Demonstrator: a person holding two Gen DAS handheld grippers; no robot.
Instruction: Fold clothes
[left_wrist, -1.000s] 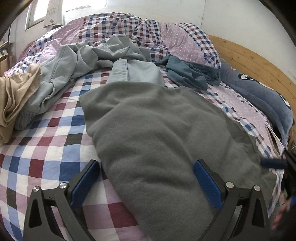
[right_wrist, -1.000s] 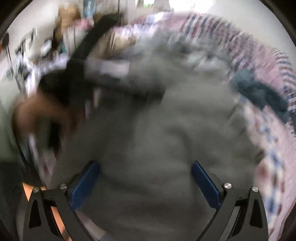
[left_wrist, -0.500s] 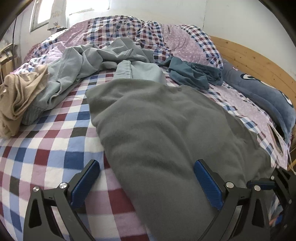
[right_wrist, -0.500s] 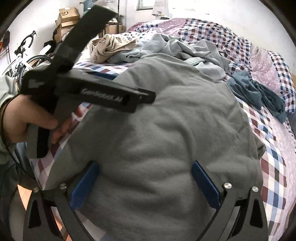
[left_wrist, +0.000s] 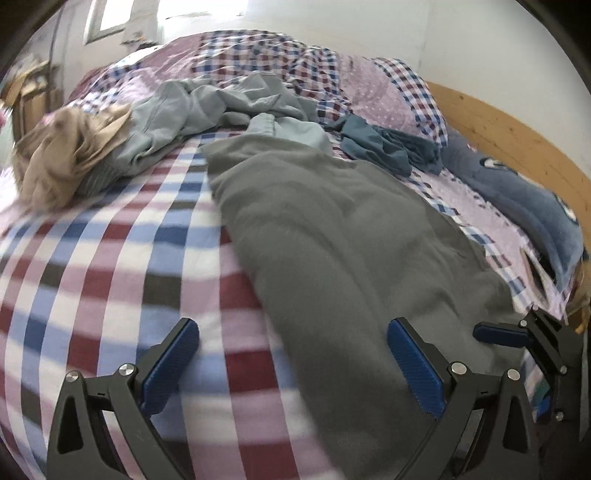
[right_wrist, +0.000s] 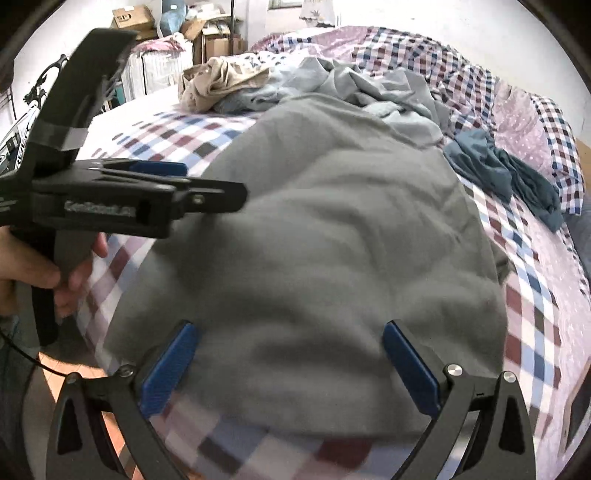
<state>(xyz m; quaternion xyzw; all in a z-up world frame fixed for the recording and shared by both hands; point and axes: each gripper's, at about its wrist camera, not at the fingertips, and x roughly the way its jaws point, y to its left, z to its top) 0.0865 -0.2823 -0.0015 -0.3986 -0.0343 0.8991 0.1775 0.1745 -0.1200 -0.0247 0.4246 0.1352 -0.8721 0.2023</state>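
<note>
Left to right. Beige garment bunched at the far left edge of the checked bedspread. Pale blue-grey clothes heaped beside it. Grey fleece garment spread flat mid-bed, near hem by the bed's near edge. Left gripper jaws wide apart, holding nothing, straddling the fleece's left edge. Right gripper likewise wide open, empty, over the hem. Teal garment crumpled further right; dark blue pillow along the wooden headboard.
</note>
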